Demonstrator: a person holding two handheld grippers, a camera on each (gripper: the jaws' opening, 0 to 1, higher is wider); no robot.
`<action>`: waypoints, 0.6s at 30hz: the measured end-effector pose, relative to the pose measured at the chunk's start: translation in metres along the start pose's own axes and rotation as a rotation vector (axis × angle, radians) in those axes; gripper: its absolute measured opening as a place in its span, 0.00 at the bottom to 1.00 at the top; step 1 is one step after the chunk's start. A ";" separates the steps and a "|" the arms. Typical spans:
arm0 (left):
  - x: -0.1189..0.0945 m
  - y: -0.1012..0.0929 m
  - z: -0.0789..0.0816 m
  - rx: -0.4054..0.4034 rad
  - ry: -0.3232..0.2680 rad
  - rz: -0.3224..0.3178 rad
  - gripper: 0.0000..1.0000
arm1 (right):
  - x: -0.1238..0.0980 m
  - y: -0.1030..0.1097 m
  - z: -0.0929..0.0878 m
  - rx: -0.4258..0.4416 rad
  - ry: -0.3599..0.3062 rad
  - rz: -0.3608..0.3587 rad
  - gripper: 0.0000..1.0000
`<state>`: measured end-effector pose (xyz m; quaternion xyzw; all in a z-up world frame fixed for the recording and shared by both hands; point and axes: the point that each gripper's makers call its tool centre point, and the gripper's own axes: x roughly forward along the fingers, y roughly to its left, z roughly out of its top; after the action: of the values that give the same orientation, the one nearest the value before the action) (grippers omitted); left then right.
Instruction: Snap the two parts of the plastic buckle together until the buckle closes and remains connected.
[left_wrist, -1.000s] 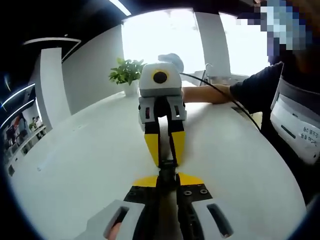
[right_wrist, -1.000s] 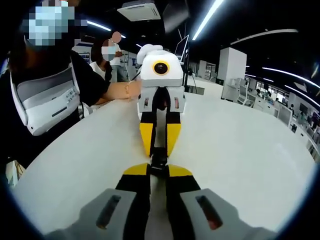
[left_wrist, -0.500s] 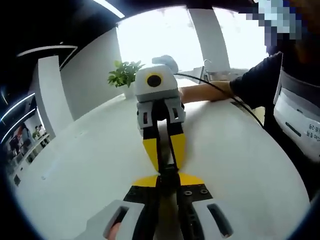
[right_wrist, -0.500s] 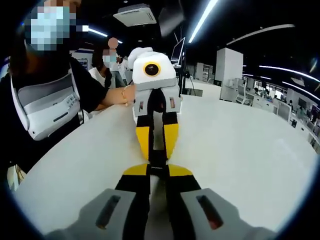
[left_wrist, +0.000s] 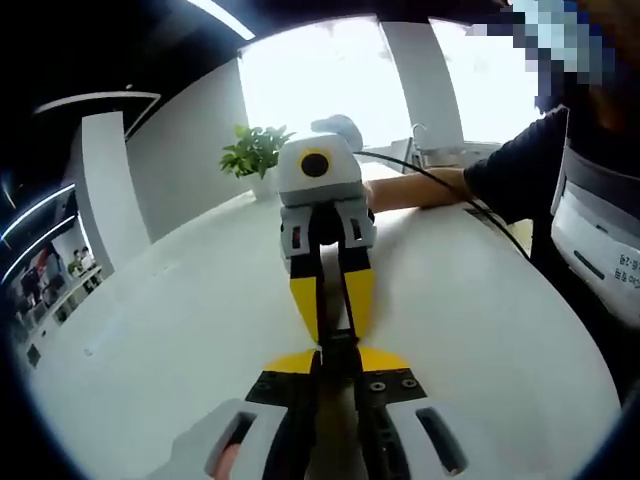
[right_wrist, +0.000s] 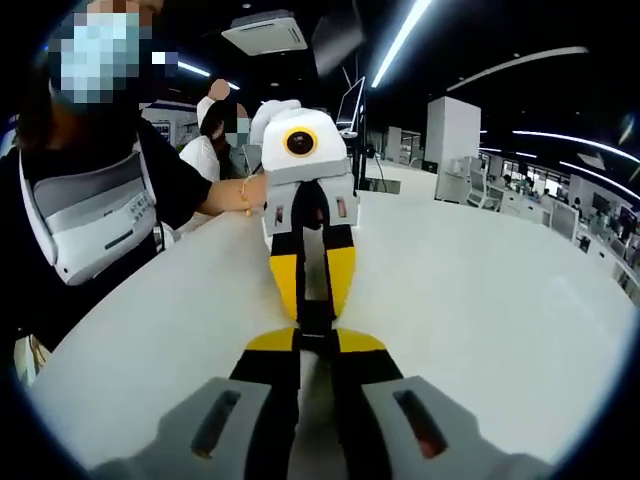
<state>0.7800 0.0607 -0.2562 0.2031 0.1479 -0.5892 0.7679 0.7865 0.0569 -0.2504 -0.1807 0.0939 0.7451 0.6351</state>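
Above a white table (left_wrist: 150, 330) my two grippers face each other tip to tip. In the left gripper view my left gripper (left_wrist: 337, 362) rises from the bottom, its yellow-tipped jaws shut on a black buckle part (left_wrist: 338, 343). Opposite it, my right gripper (left_wrist: 333, 322) has its yellow jaws closed on the buckle's far end. In the right gripper view my right gripper (right_wrist: 316, 345) is shut on the black buckle (right_wrist: 316, 322), and my left gripper (right_wrist: 314, 303) holds the other end. The buckle is small and mostly hidden by the jaws, so I cannot tell whether its two parts are latched.
The round white table (right_wrist: 500, 330) spreads out on every side. A potted plant (left_wrist: 255, 152) stands at its far edge. A person's forearm (left_wrist: 420, 185) and a black cable (left_wrist: 450, 195) lie over the table. More people (right_wrist: 215, 140) sit behind.
Both grippers stay tip to tip on the buckle. The views have swayed slightly with the hands, and the facing gripper shifted a little in each picture.
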 end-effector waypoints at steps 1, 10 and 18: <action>0.000 0.000 0.000 -0.003 -0.002 0.001 0.12 | 0.000 0.000 0.000 0.000 0.000 0.000 0.11; 0.000 0.001 0.001 -0.008 -0.003 0.009 0.12 | -0.001 -0.001 0.000 -0.001 0.002 -0.007 0.11; -0.001 0.002 0.001 0.004 -0.003 0.018 0.13 | -0.001 -0.001 0.000 0.002 -0.001 -0.011 0.11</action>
<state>0.7812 0.0614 -0.2544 0.2051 0.1439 -0.5826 0.7732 0.7879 0.0560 -0.2503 -0.1805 0.0933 0.7416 0.6393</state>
